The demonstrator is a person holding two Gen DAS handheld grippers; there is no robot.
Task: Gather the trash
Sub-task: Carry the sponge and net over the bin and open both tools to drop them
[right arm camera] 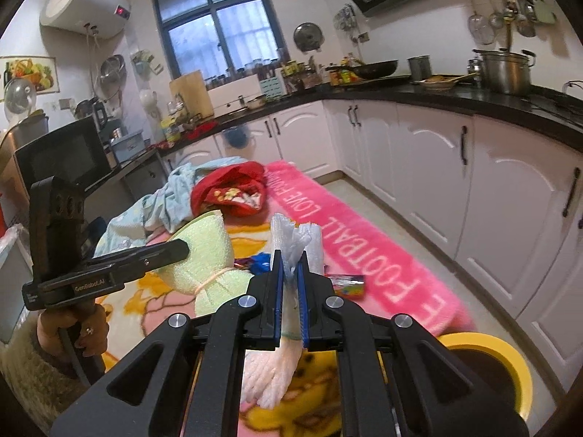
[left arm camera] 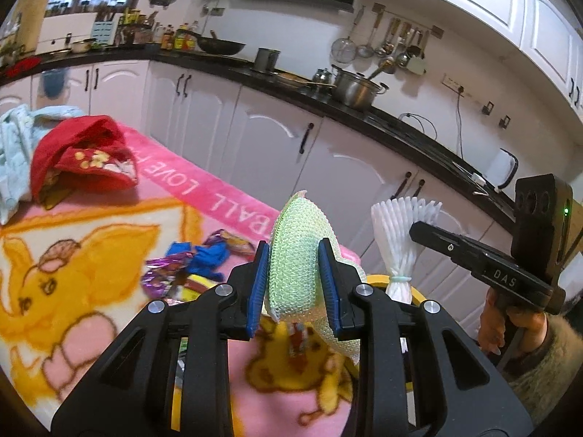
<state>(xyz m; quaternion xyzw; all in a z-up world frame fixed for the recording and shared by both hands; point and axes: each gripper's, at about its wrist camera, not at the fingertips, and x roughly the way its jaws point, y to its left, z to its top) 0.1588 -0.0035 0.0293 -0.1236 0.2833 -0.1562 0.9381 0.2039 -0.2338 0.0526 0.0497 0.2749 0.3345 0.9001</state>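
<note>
Green mesh foam fruit net [left arm camera: 297, 255] clamped in left gripper [left arm camera: 294, 284]; white foam net [right arm camera: 291, 244] pinched in right gripper [right arm camera: 290, 291], above pink blanket [left arm camera: 120, 291]

White cabinets [right arm camera: 430, 153] are set under a black countertop [right arm camera: 455, 96] along white walls. A dark-framed window [right arm camera: 218, 25] is seen above; pale floor [right arm camera: 397, 233] is shown below.

Each handheld black plastic gripper, the left gripper [left arm camera: 294, 284] and the right gripper [right arm camera: 290, 291], has blue ribbed pads [left arm camera: 257, 287], round silver screws [left arm camera: 223, 290] and triangular cut-outs. White lettering marks the bodies; a green light [left arm camera: 566, 211] glows on one. The person wears fuzzy beige-green sleeves [left arm camera: 539, 375].
</note>
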